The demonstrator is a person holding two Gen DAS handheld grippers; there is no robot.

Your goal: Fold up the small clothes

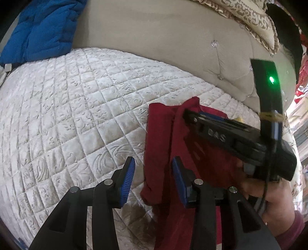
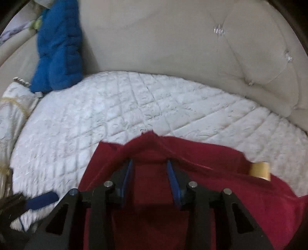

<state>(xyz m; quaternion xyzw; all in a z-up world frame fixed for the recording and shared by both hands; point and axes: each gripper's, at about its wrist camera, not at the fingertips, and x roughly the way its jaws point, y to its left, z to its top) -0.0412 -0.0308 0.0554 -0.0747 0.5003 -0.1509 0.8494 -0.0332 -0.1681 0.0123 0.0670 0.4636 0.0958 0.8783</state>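
Observation:
A dark red garment point(image 1: 163, 138) lies partly folded on the white quilted mattress point(image 1: 77, 107). My left gripper point(image 1: 153, 163) is open, its fingers either side of the garment's left edge, just above it. In the left wrist view my right gripper point(image 1: 187, 113) reaches in from the right over the garment's far end. In the right wrist view my right gripper point(image 2: 150, 163) is open over the red garment point(image 2: 231, 173), and a raised fold of the cloth drapes over its fingertips. The left gripper's blue pad point(image 2: 41, 200) shows at the lower left.
A blue padded jacket point(image 1: 40, 30) leans on the beige tufted headboard point(image 1: 154, 34) at the back left. A patterned pillow point(image 1: 250, 17) sits at the back right. A roll of tan tape point(image 2: 259, 170) lies at the garment's right edge. Bundled pale bedding point(image 2: 13, 107) lies left.

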